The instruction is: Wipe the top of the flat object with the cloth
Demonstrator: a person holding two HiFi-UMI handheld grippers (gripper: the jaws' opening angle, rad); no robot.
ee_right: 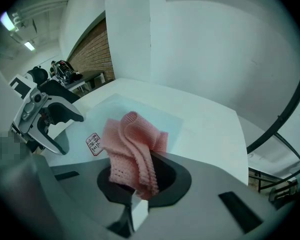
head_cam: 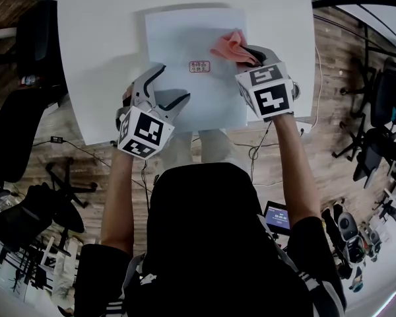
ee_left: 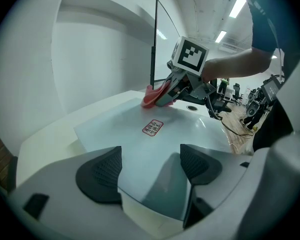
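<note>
Head view: a person in a dark top leans over a white table point(head_cam: 99, 51), a handheld claw in each fist, with a pale flat sheet point(head_cam: 185, 38) lying square on the tabletop in front of them. The right gripper point(head_cam: 249, 53) has its jaws closed on a bunched pink cloth point(head_cam: 228, 45), which sits at the far right part of the sheet and appears to touch its top. The left gripper point(head_cam: 175, 82) is held at the sheet's near left corner, its jaws wide apart and holding nothing.

Seen from the right gripper point(ee_right: 140, 180) itself, the knitted cloth point(ee_right: 132, 144) is pinched between the two dark pads, and its loose folds stand up over the sheet point(ee_right: 165, 119). A small red-printed label point(ee_right: 93, 144) lies on the sheet just to the cloth's left.

Seen from the left gripper point(ee_left: 150, 170), the two black pads point(ee_left: 101, 173) stand well apart with the sheet's point(ee_left: 115, 129) near edge running below and between them. Farther along the sheet lies the label point(ee_left: 152, 127), and beyond it the cloth point(ee_left: 150, 97) meets the surface under the other claw's marker cube point(ee_left: 190, 54).

Office chairs point(head_cam: 383, 98) stand on the wooden floor point(head_cam: 330, 137) around the table.
</note>
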